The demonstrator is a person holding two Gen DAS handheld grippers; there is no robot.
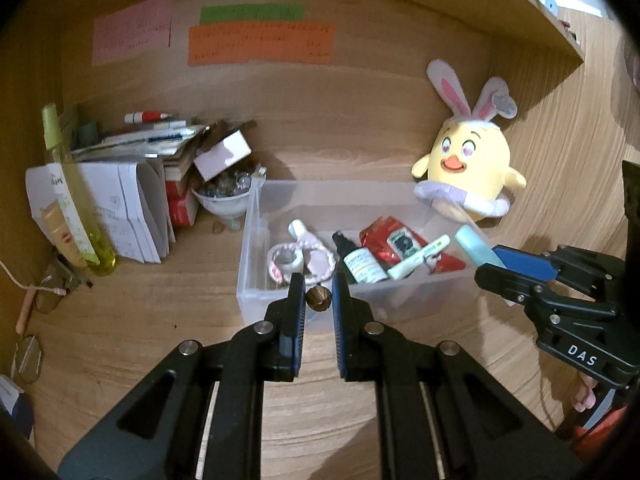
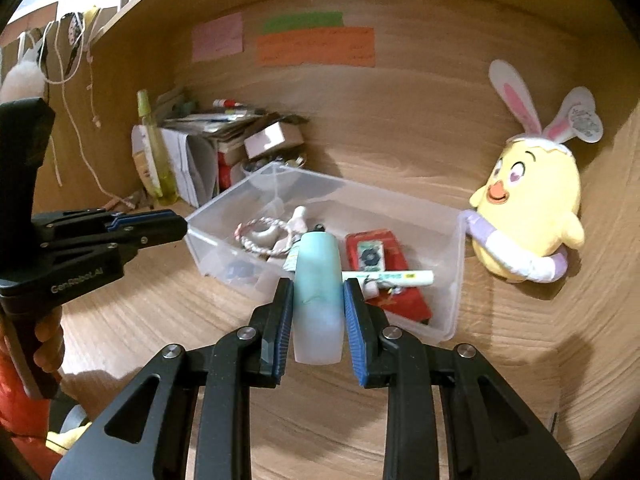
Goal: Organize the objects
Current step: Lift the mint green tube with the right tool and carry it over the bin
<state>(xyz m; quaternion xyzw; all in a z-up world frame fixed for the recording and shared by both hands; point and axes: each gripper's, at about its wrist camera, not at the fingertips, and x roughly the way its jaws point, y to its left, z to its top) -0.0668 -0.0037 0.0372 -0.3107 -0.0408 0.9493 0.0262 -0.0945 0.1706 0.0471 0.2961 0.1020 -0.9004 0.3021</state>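
A clear plastic bin [image 1: 256, 280] [image 2: 456, 280] stands on the wooden desk and holds a spray bottle [image 1: 360, 264], a red packet [image 1: 394, 240] [image 2: 374, 260], a white pen [image 1: 420, 256] [image 2: 392, 277], a pink-and-white cord loop [image 1: 300, 258] [image 2: 264, 232] and other small things. My left gripper [image 1: 319, 298] is shut on a small brass cone-shaped piece [image 1: 319, 299] at the bin's near rim. My right gripper [image 2: 318, 304] is shut on a pale blue tube [image 2: 318, 296] [image 1: 476, 248] held over the bin's right end; it also shows in the left wrist view [image 1: 516, 268].
A yellow chick plush [image 1: 468, 176] [image 2: 528, 216] with rabbit ears leans against the bin's far right. At the back left stand papers [image 1: 132, 208], a green bottle [image 1: 72, 192], a small white box [image 1: 224, 156] and a bowl of beads [image 1: 224, 196]. Coloured notes [image 1: 260, 44] hang on the back wall.
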